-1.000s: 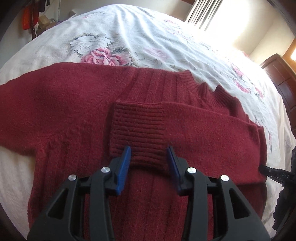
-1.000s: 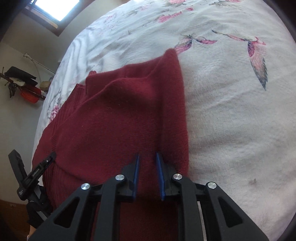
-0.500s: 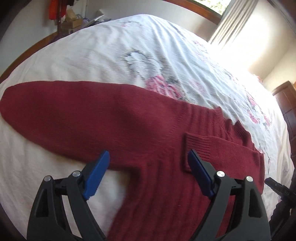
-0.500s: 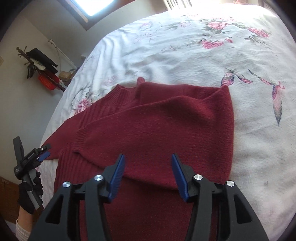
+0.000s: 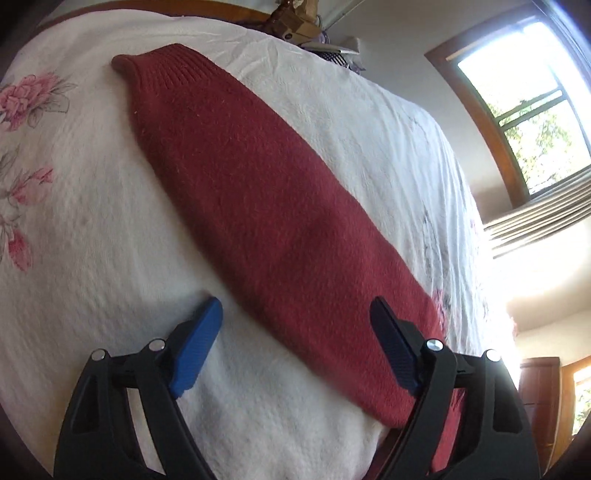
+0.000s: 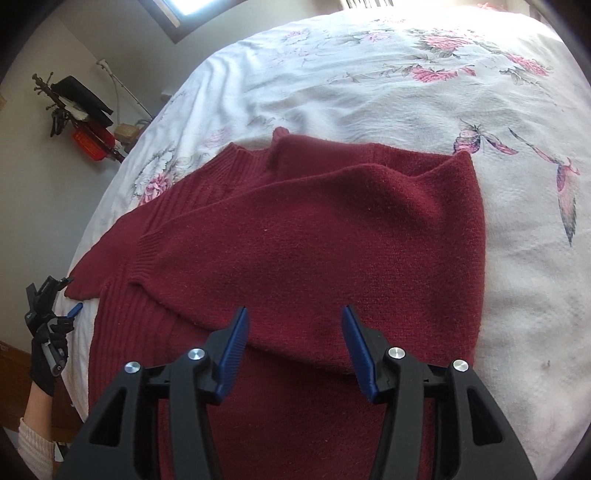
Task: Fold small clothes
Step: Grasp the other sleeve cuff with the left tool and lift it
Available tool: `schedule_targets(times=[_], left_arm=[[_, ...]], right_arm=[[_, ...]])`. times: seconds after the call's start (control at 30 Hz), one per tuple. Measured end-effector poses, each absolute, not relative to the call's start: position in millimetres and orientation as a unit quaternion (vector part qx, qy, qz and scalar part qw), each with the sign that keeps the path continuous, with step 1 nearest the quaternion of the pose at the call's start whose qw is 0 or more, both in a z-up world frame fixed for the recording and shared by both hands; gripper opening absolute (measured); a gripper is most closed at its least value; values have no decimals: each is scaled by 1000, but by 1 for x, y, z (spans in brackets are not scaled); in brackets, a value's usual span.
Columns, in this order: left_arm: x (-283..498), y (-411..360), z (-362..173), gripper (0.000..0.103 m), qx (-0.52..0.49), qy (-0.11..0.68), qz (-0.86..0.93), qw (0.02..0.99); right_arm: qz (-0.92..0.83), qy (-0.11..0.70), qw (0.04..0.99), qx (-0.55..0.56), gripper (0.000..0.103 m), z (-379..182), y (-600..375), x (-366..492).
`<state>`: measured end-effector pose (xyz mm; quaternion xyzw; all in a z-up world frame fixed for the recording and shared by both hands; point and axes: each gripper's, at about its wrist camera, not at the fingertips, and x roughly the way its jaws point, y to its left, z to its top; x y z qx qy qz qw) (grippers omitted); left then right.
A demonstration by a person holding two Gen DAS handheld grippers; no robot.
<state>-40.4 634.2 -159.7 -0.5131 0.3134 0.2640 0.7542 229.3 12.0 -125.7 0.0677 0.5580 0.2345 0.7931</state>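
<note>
A dark red knit sweater [image 6: 332,251] lies flat on the flowered white bedspread [image 6: 369,92]. One sleeve is folded across its chest, its ribbed cuff [image 6: 147,254] pointing left. The other sleeve [image 5: 266,206] stretches out over the bed, ending in a ribbed cuff [image 5: 162,70] at the far end. My left gripper [image 5: 295,343] is open and low over this sleeve near the shoulder end, straddling its edge. My right gripper [image 6: 293,332] hangs open above the folded sleeve, holding nothing. In the right wrist view the left gripper [image 6: 55,295] shows at the far left in a black-gloved hand [image 6: 48,354].
The bedspread [image 5: 92,221] spreads wide around the sweater. A window [image 5: 535,122] with blinds and a wooden dresser [image 5: 539,398] stand beyond the bed. A coat stand with dark and red items [image 6: 81,114] is by the wall. Boxes [image 5: 295,26] sit past the bed's far edge.
My left gripper let go of the folded cuff, opened wider and swung left onto the outstretched sleeve. My right gripper opened, releasing the sweater's side, and drew back above it.
</note>
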Motion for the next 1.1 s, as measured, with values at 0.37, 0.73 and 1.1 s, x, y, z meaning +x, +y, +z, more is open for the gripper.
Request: schedule_targets(times=[0.37, 0.73, 1.1], left_arm=[[-20, 654, -167, 47, -454, 300, 248, 802], [-24, 636, -149, 6, -434, 276, 235, 825], [56, 499, -90, 6, -385, 262, 47, 884]], right_arm=[[230, 562, 793, 49, 53, -138, 14, 228], [229, 563, 793, 49, 53, -140, 15, 230], [224, 563, 794, 58, 53, -139, 9, 232]])
